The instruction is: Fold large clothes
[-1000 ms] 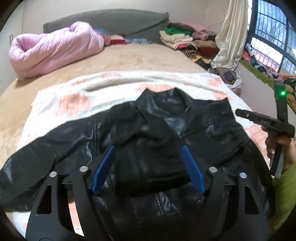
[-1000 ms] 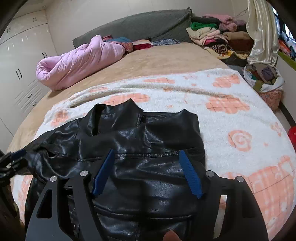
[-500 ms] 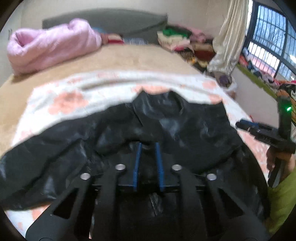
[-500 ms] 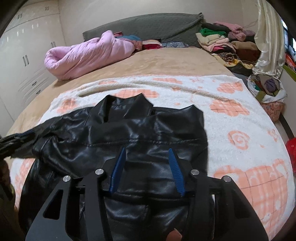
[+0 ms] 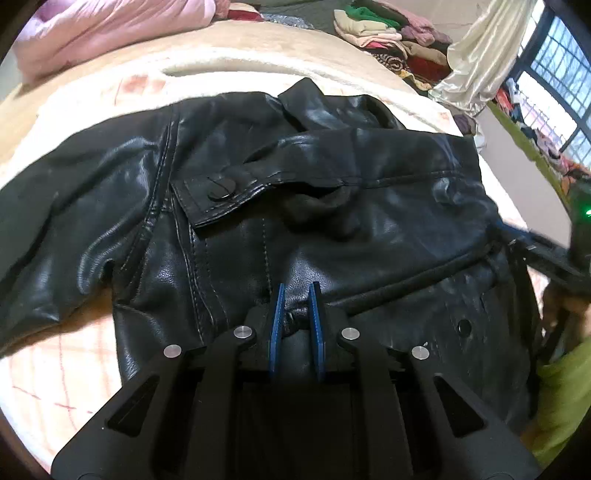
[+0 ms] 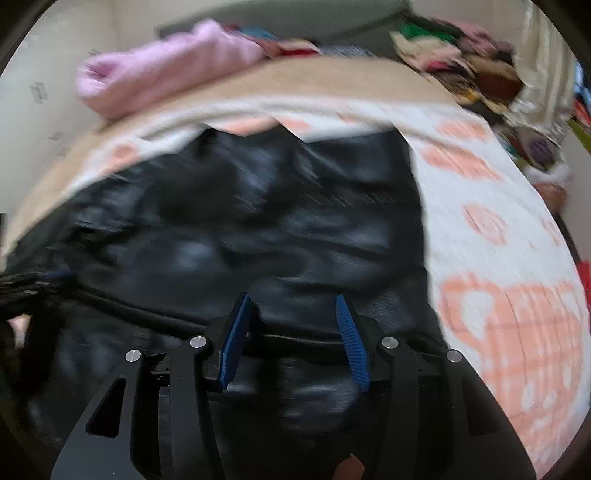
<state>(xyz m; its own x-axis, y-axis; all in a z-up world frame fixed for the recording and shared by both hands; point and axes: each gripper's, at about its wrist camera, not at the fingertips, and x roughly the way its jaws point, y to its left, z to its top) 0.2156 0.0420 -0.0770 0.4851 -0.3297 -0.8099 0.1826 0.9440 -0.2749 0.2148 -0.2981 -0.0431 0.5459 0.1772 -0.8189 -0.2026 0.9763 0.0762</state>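
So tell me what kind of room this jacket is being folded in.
Most likely a bedroom in a home. The black leather jacket lies on a bed covered with a peach-patterned blanket, a rolled pink quilt sits near the headboard, and folded clothes are stacked beside it.

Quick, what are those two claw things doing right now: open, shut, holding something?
Left gripper: jaws closed, pinching a fold of the black leather jacket.
Right gripper: jaws partly open over the jacket, nothing gripped.
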